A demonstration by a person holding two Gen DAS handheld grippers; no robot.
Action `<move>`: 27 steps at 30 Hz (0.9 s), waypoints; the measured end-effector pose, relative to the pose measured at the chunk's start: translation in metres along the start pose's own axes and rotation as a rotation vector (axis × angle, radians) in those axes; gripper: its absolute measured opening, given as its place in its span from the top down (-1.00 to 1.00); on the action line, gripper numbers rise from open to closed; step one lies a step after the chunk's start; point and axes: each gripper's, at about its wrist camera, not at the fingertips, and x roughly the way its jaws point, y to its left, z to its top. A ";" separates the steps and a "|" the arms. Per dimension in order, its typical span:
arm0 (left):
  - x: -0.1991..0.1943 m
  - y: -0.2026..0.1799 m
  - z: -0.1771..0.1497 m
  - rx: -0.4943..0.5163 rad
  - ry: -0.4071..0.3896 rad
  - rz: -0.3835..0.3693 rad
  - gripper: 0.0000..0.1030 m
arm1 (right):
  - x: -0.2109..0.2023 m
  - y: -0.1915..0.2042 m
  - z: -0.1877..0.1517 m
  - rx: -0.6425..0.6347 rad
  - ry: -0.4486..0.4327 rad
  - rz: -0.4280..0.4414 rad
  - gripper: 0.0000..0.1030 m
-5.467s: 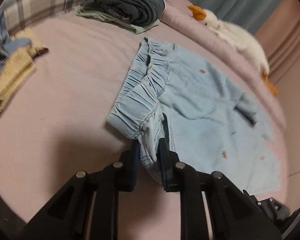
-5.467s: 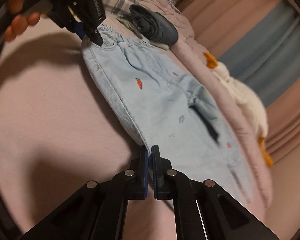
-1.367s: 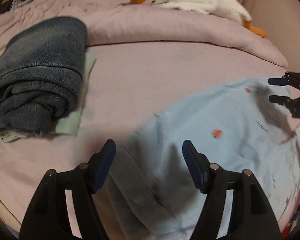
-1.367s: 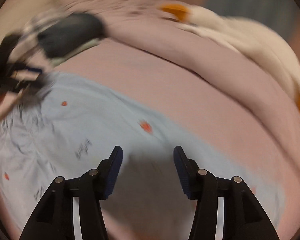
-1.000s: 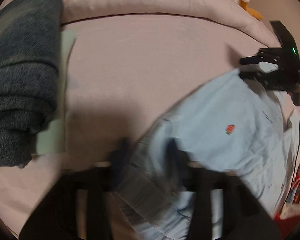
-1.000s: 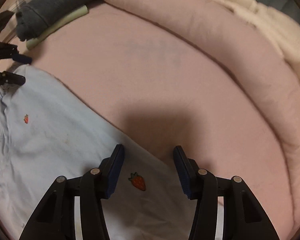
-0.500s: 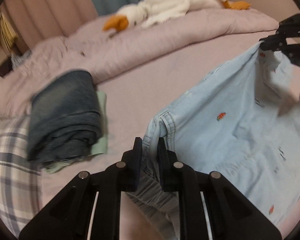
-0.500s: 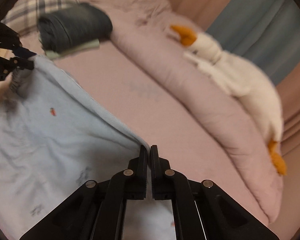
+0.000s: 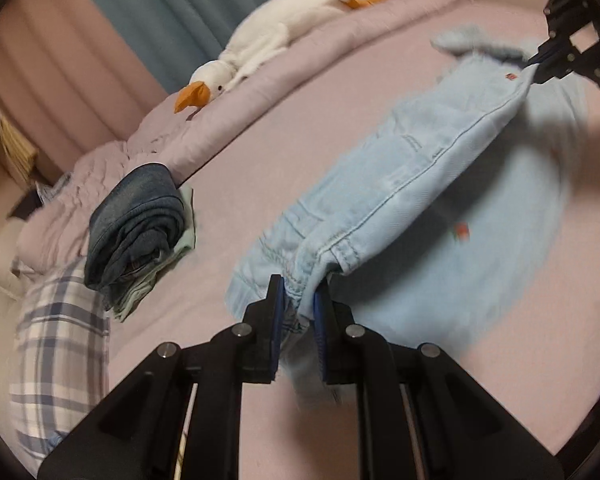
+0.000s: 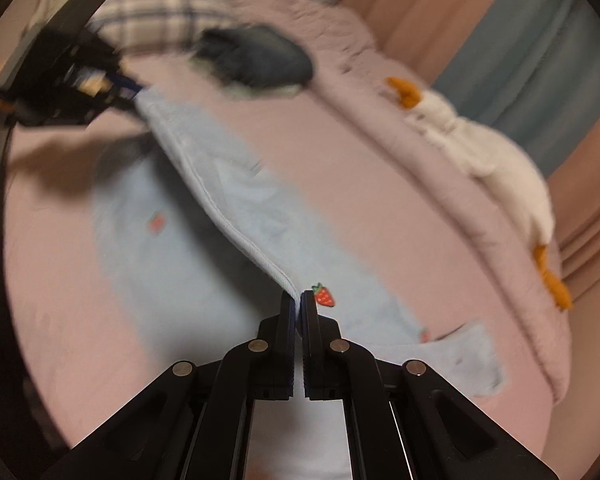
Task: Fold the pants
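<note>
One bed with a pink sheet fills both views, with one rumpled pink duvet along its far side. One pair of light blue denim pants with small strawberry prints lies in the middle of the bed, one long edge lifted off the sheet and stretched between the two grippers. One white plush goose with an orange beak lies on the duvet. One plaid pillow sits at the left. One folded dark jeans bundle rests on one folded pale green garment. The left gripper has its jaws clamped on the gathered waistband; the right gripper has its jaws pinched on the leg seam
</note>
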 end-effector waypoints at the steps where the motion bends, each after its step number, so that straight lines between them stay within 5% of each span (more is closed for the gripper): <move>1: 0.001 -0.005 -0.005 0.007 0.010 -0.006 0.73 | 0.006 0.011 -0.008 -0.007 0.024 0.021 0.98; 16: 0.009 -0.050 -0.044 0.104 0.037 0.053 0.69 | 0.054 0.047 -0.035 -0.031 0.122 0.049 0.98; 18: 0.003 -0.052 -0.043 0.095 0.037 0.055 0.57 | 0.060 0.042 -0.037 0.029 0.126 0.068 0.93; 19: -0.001 -0.049 -0.044 0.079 0.038 0.047 0.35 | 0.058 0.036 -0.037 0.072 0.124 0.084 0.89; 20: -0.009 -0.042 -0.046 0.043 0.041 0.016 -0.12 | 0.054 0.028 -0.037 0.114 0.125 0.109 0.68; 21: -0.014 -0.037 -0.049 0.017 0.043 0.006 -0.30 | 0.050 0.022 -0.038 0.149 0.121 0.127 0.39; 23: -0.025 -0.031 -0.053 -0.023 0.028 0.015 -0.36 | 0.038 0.005 -0.041 0.250 0.088 0.156 0.23; 27: -0.037 -0.009 -0.041 -0.217 -0.023 -0.053 -0.36 | 0.020 -0.029 -0.039 0.460 -0.024 0.232 0.23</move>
